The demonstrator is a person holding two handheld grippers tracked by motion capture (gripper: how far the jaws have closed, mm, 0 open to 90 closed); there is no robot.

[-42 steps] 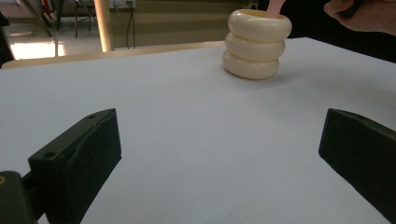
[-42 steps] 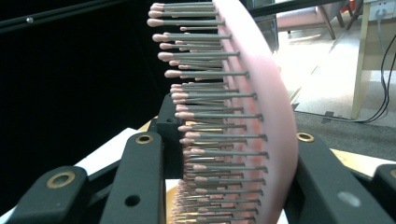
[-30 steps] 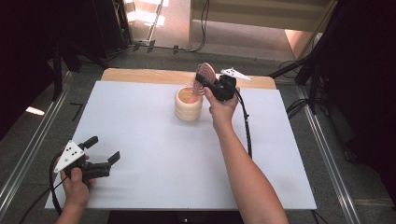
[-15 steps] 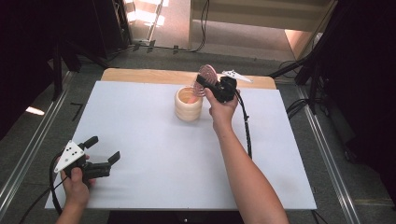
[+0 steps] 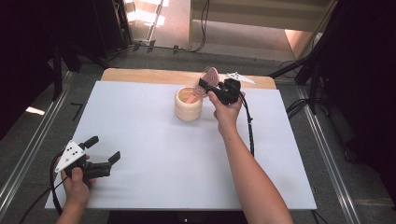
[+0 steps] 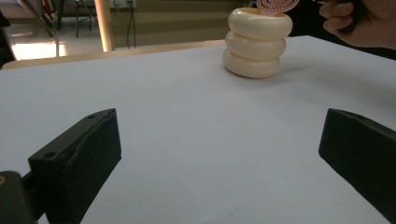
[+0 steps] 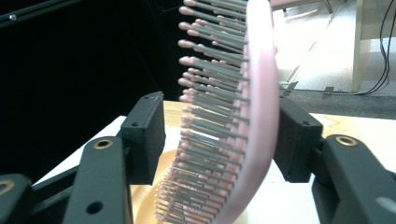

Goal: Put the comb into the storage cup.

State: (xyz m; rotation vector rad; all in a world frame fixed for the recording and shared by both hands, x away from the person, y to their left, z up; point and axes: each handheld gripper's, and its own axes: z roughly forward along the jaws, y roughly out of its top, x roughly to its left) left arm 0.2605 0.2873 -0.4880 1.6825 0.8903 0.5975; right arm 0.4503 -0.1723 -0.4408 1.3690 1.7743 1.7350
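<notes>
One pink hairbrush (image 7: 243,116) is the thing in hand: a curved pink back with rows of thin grey bristles, each tipped with a small pink bead. It stands between the jaws of the right tongs (image 5: 205,86), which have just been opening; a gap shows on the bristle side, while the other jaw sits at the brush's back. The brush's lower end reaches into a cream holder (image 5: 188,103) shaped like three stacked rings, standing upright near the far edge of the white surface (image 5: 154,154). In the left gripper view the brush's round head (image 6: 276,4) rises above the holder's rim. The left tongs (image 5: 100,154) rest wide open and hold nothing, well apart from the holder.
</notes>
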